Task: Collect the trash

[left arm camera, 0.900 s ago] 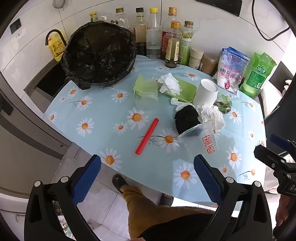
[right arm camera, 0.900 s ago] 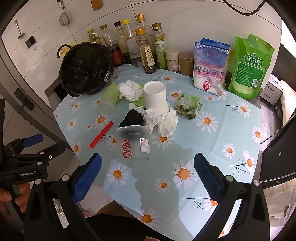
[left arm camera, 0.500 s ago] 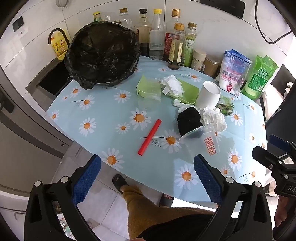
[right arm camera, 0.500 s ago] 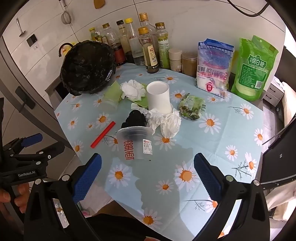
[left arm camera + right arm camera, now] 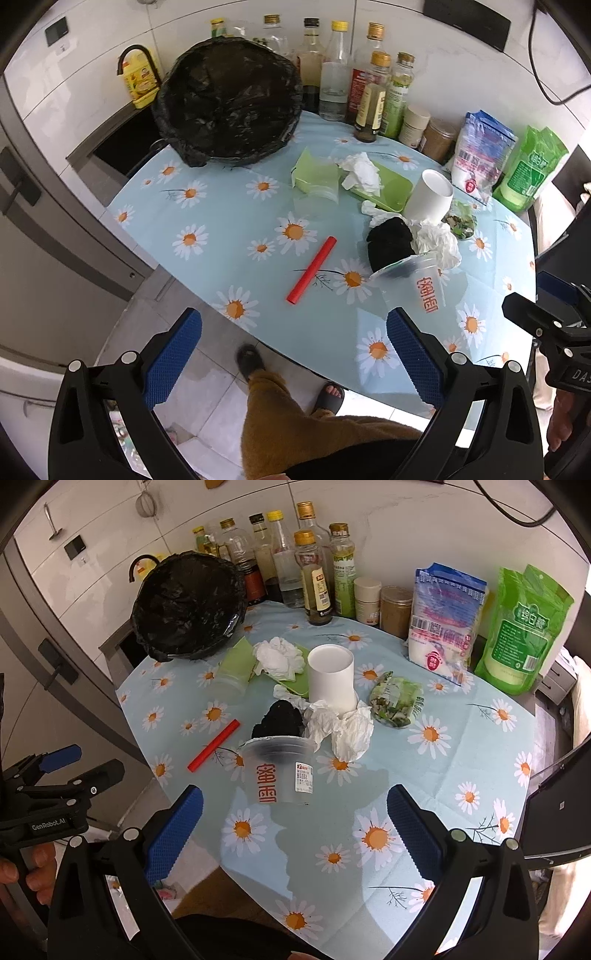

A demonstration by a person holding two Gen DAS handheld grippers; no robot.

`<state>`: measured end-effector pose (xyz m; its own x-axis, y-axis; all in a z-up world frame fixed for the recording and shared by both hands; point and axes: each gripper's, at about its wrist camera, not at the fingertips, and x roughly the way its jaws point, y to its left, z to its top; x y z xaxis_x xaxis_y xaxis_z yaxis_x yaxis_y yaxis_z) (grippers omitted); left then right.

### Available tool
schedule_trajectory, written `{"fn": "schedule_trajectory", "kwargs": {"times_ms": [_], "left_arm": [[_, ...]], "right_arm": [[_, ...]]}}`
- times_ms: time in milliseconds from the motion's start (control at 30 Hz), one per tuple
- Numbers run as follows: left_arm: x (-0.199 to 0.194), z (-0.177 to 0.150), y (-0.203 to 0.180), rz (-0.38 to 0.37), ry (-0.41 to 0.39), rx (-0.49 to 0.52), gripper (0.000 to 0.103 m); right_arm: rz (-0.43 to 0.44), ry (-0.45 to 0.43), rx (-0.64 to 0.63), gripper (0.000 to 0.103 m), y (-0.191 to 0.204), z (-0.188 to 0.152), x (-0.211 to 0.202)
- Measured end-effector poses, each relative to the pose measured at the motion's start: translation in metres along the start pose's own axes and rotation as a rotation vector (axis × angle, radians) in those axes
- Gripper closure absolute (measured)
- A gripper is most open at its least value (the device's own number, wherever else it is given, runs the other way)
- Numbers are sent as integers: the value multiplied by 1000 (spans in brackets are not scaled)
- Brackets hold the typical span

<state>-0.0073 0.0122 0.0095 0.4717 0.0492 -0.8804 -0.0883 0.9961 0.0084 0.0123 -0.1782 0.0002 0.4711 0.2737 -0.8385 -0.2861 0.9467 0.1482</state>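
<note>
A bin lined with a black bag stands at the table's far left. Trash lies mid-table: a red straw, a clear plastic cup with red characters, a black wad, crumpled white tissues, a white paper cup, a green tray with tissue and a green snack wrapper. My left gripper hangs open over the near table edge. My right gripper is open above the cloth, near the clear cup.
Oil and sauce bottles, two jars, a blue-white bag and a green bag line the back wall. The daisy tablecloth covers a round table. A person's leg and sandals stand below its near edge.
Both views have shifted slightly, so the table contents sit a little lower and closer in frame. Nothing on the table has moved and both grippers stay open.
</note>
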Motion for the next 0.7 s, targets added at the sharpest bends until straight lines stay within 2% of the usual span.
{"fn": "schedule_trajectory", "kwargs": {"times_ms": [367, 433, 700], "left_arm": [[-10, -10, 30, -5, -23, -31, 6], [-10, -4, 34, -14, -24, -23, 6], [-13, 5, 48, -58, -27, 15, 6]], "right_arm": [[-5, -28, -35, 4, 32, 12, -8], [-7, -26, -32, 4, 38, 13, -7], [-67, -17, -13, 4, 58, 10, -10]]}}
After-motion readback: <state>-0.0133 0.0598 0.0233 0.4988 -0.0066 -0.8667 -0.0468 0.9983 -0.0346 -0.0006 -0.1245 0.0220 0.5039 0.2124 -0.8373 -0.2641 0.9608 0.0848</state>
